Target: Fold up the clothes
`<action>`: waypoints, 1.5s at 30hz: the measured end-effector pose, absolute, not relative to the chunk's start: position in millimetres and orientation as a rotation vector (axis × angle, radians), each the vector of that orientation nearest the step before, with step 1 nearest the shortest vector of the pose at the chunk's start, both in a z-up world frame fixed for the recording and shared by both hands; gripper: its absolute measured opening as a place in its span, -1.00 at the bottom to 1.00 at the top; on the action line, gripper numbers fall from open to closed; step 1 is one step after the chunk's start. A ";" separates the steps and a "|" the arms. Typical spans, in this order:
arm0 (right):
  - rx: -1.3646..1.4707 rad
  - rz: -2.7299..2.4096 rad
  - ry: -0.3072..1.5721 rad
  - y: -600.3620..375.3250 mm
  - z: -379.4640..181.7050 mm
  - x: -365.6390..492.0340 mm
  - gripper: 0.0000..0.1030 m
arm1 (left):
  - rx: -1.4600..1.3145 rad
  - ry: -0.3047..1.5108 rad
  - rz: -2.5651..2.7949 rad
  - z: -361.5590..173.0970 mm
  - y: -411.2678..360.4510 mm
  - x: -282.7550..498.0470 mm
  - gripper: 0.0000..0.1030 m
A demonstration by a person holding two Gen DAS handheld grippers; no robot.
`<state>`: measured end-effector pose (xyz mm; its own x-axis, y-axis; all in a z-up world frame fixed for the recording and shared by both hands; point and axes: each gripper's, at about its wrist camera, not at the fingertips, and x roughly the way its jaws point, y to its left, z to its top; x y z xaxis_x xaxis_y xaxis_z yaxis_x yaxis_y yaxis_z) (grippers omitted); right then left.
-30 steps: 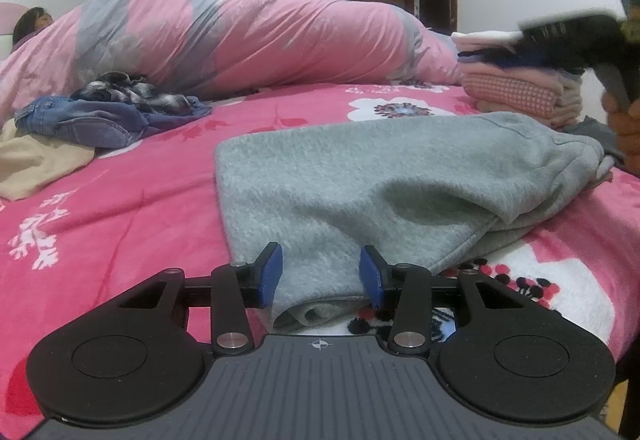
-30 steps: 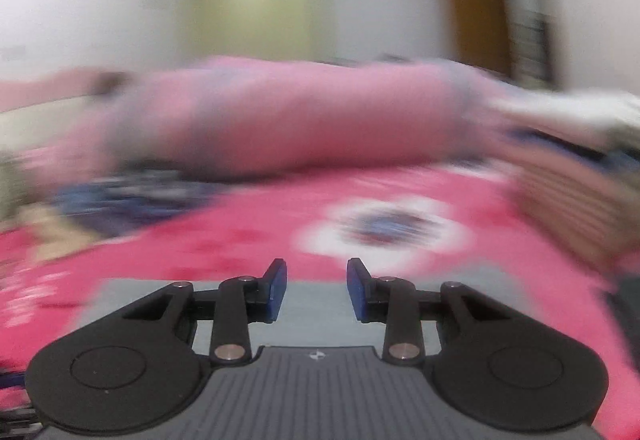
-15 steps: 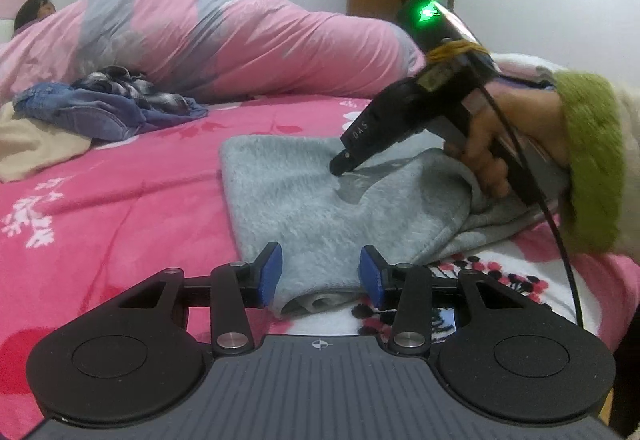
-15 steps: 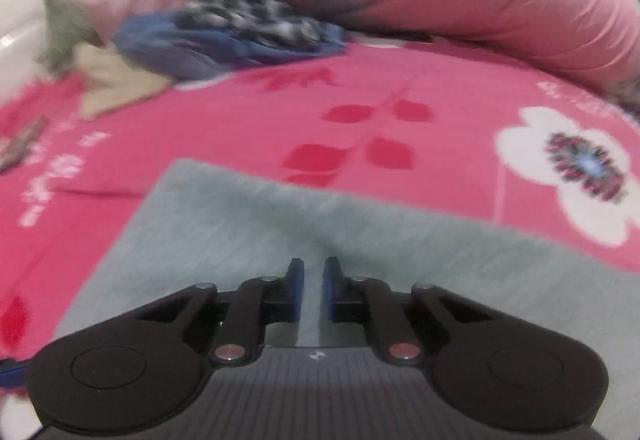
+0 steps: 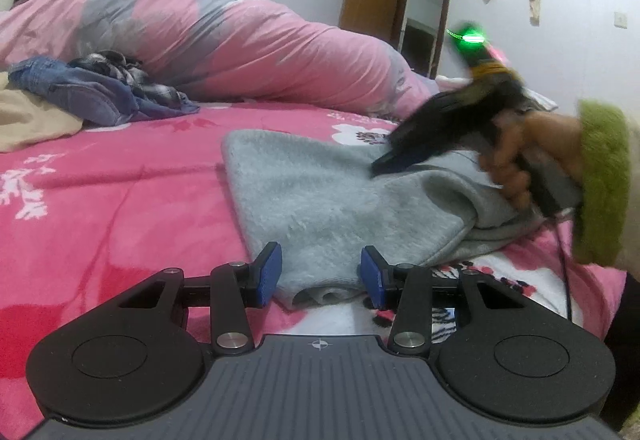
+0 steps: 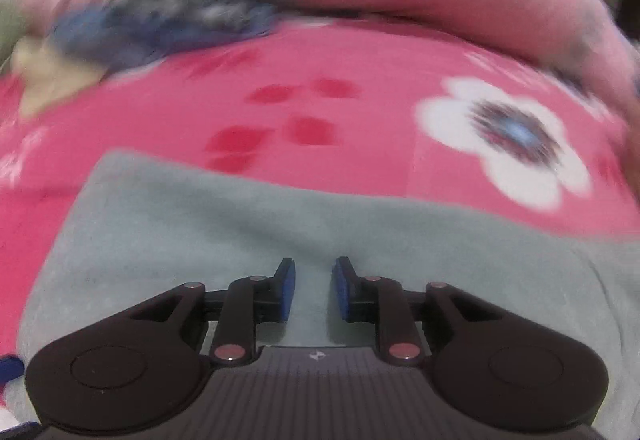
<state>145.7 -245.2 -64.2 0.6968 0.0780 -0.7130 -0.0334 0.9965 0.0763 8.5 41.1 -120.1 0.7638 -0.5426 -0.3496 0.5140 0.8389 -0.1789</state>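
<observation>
on the pink floral bedspread (image 5: 120,200) my half-folded grey fleece garment (image 5: 320,200) lies centre frame; left gripper (image 5: 320,276) released around its corner, right gripper (image 6: 312,290) just reopening, empty; unfolded clothes pile (image 5: 100,92) waits upper left.

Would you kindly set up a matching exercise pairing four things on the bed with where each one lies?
Things:
1. grey garment
2. denim piece
3. pink and grey duvet
4. beige cloth

Places:
A. bunched in a long roll across the far side of the bed
B. at the far left edge, in front of the denim
C. spread on the pink blanket, its near edge between the left tool's pads
D. crumpled beside a plaid item, left of centre

Pairs: 1-C, 2-D, 3-A, 4-B
</observation>
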 end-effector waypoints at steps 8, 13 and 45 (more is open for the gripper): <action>0.078 0.118 0.635 -305.6 -50.6 41.1 -0.53 | -0.102 0.445 -0.551 -114.2 43.2 9.8 -0.14; 0.215 -0.121 0.619 -368.3 -69.9 10.7 -0.53 | -0.039 0.447 -0.480 -101.4 37.5 -0.3 -0.13; -0.126 0.264 0.410 -183.3 -44.0 -44.5 0.07 | -0.186 0.613 -0.317 -81.3 27.8 31.0 -0.06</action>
<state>-44.5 -183.3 -44.0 0.8839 0.2274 -0.4088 -0.2777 0.9583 -0.0675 31.0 27.8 -81.3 0.7716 -0.3455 -0.5340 0.2365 0.9352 -0.2635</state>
